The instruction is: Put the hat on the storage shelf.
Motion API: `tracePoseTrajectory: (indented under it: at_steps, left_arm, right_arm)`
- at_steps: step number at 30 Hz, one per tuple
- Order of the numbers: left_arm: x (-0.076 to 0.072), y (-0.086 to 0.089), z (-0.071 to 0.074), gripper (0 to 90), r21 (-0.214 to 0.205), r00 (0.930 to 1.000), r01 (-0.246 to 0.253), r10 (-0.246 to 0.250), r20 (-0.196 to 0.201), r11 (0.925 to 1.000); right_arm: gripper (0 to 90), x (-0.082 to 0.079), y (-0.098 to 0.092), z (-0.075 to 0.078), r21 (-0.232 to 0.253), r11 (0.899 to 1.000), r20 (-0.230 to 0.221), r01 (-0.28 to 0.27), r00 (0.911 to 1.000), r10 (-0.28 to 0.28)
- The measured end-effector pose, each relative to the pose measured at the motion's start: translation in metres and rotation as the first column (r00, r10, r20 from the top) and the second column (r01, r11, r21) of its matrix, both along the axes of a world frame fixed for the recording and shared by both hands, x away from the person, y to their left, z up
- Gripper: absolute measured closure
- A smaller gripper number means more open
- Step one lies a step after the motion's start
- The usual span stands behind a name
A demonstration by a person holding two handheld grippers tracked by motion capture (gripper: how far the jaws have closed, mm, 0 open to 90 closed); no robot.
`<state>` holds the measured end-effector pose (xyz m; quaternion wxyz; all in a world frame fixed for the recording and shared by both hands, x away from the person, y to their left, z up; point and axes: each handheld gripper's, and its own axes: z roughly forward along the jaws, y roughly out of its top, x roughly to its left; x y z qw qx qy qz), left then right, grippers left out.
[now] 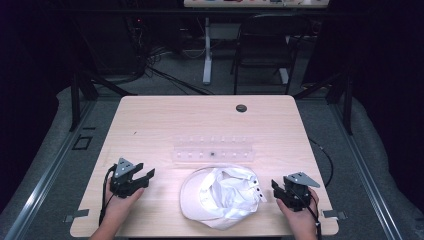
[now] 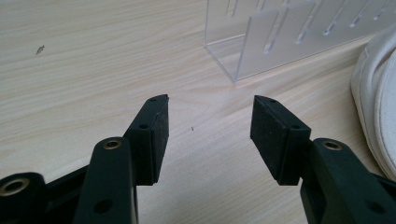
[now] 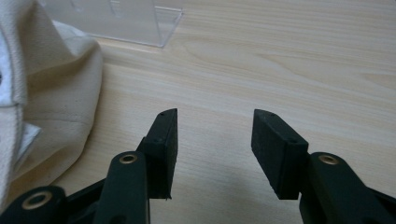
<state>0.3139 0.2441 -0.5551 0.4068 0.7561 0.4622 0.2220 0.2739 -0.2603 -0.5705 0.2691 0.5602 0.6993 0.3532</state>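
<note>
Tongs (image 3: 214, 135) spread wide, white cap (image 3: 51, 88) beside, wooden table (image 3: 289, 60)

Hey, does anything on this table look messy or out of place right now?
Only the white cap: it lies crumpled and upside down at the near edge of the table, lining showing, between the open left gripper and right gripper. The clear rack behind it sits straight.

My forearms run off the bottom of the high view. The clear rack (image 2: 289, 37) gets chopped by the top edge in both claw views, the cap (image 3: 42, 93) by the side. That tiny dark speck in the rack (image 1: 212, 153), can't tell what it is.
</note>
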Motion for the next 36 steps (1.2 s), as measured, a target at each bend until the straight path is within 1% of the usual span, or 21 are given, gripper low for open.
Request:
tracePoseTrajectory:
  at_steps: [1,4,6,10,11,13,16,18,19,21,22,24,25,29,30,31,32,33,34,35,36]
  left_arm:
    - [0.0,0.0,0.0,47.8,0.004,1.0,0.004,-0.004,-0.007,1.0]
    - [0.0,-0.001,0.0,47.7,0.001,1.0,-0.005,0.005,-0.006,1.0]
    - [0.001,-0.001,0.0,46.7,-0.002,1.0,-0.004,0.004,-0.003,1.0]
    - [0.001,-0.002,0.001,47.7,-0.003,0.9999,0.008,-0.008,-0.006,1.0]
    - [0.001,-0.002,0.001,47.8,0.001,0.9999,0.01,-0.01,-0.01,0.9999]
    - [0.001,-0.003,0.0,48.3,0.004,0.9998,0.018,-0.018,-0.01,0.9998]
    - [0.001,-0.004,-0.002,48.1,0.0,0.9995,0.025,-0.025,-0.02,0.9997]
    - [0.001,-0.005,-0.002,47.9,-0.003,0.9995,0.028,-0.028,-0.016,0.9996]
    - [0.001,-0.005,-0.002,47.9,-0.002,0.9995,0.029,-0.029,-0.016,0.9996]
    - [0.001,-0.005,-0.001,48.5,0.008,0.9993,0.034,-0.034,-0.015,0.9994]
    - [0.0,-0.006,-0.001,48.5,0.007,0.9994,0.033,-0.033,-0.013,0.9994]
    - [0.0,-0.006,-0.002,49.7,0.007,0.9995,0.029,-0.029,-0.011,0.9996]
    - [0.0,-0.006,-0.002,50.7,0.007,0.9996,0.028,-0.028,-0.011,0.9996]
    - [0.001,-0.008,-0.002,50.6,0.001,0.9995,0.026,-0.026,-0.016,0.9997]
    - [0.001,-0.008,-0.002,50.6,0.007,0.9996,0.026,-0.026,-0.014,0.9996]
    - [0.001,-0.008,-0.002,50.6,0.013,0.9996,0.025,-0.025,-0.016,0.9996]
    - [0.001,-0.009,-0.003,50.5,0.013,0.9996,0.022,-0.022,-0.018,0.9997]
    - [0.001,-0.009,-0.002,50.3,0.014,0.9995,0.025,-0.025,-0.02,0.9996]
    - [0.001,-0.009,-0.002,50.3,0.014,0.9991,0.033,-0.032,-0.027,0.9994]
    - [0.002,-0.009,-0.001,50.4,0.019,0.999,0.033,-0.032,-0.031,0.9993]
    - [0.002,-0.011,-0.002,50.4,0.018,0.9994,0.02,-0.02,-0.029,0.9996]
  right_arm:
    - [50.6,0.0,0.002,0.001,-0.003,1.0,-0.011,-0.008,0.9999,0.008]
    - [49.9,0.0,0.004,0.002,-0.01,1.0,-0.013,-0.014,0.9998,0.014]
    - [48.4,0.001,0.005,0.004,-0.014,1.0,-0.029,-0.02,0.9994,0.02]
    - [48.4,0.002,0.006,0.006,-0.022,1.0,-0.059,-0.021,0.9981,0.019]
    - [48.5,0.002,0.007,0.007,-0.014,1.0,-0.061,-0.024,0.9979,0.023]
    - [49.8,0.002,0.009,0.01,-0.015,0.999,-0.066,-0.029,0.9974,0.028]
    - [50.0,0.002,0.011,0.016,-0.007,0.999,-0.068,-0.049,0.9965,0.048]
    - [49.9,0.002,0.013,0.02,-0.015,0.998,-0.058,-0.057,0.9967,0.056]
    - [50.0,0.002,0.014,0.022,-0.015,0.998,-0.063,-0.061,0.9962,0.06]
    - [49.9,0.003,0.013,0.027,-0.003,0.997,-0.074,-0.073,0.9946,0.073]
    - [50.3,0.004,0.013,0.028,0.003,0.997,-0.072,-0.074,0.9946,0.074]
    - [51.3,0.006,0.012,0.032,0.024,0.996,-0.089,-0.086,0.9921,0.088]
    - [51.2,0.007,0.012,0.037,0.027,0.995,-0.105,-0.094,0.9898,0.096]
    - [51.0,0.009,0.014,0.045,0.021,0.994,-0.126,-0.11,0.9857,0.111]
    - [50.8,0.011,0.015,0.051,0.037,0.992,-0.145,-0.123,0.9813,0.127]
    - [50.8,0.011,0.015,0.051,0.037,0.992,-0.145,-0.123,0.9813,0.127]
    - [50.8,0.012,0.015,0.053,0.043,0.99,-0.154,-0.131,0.9787,0.136]
    - [50.6,0.014,0.015,0.058,0.063,0.988,-0.175,-0.138,0.9736,0.147]
    - [50.6,0.014,0.015,0.058,0.063,0.988,-0.175,-0.138,0.9736,0.147]
    - [50.2,0.015,0.016,0.06,0.072,0.988,-0.183,-0.139,0.9716,0.15]
    - [50.0,0.016,0.017,0.063,0.074,0.986,-0.197,-0.146,0.9676,0.158]
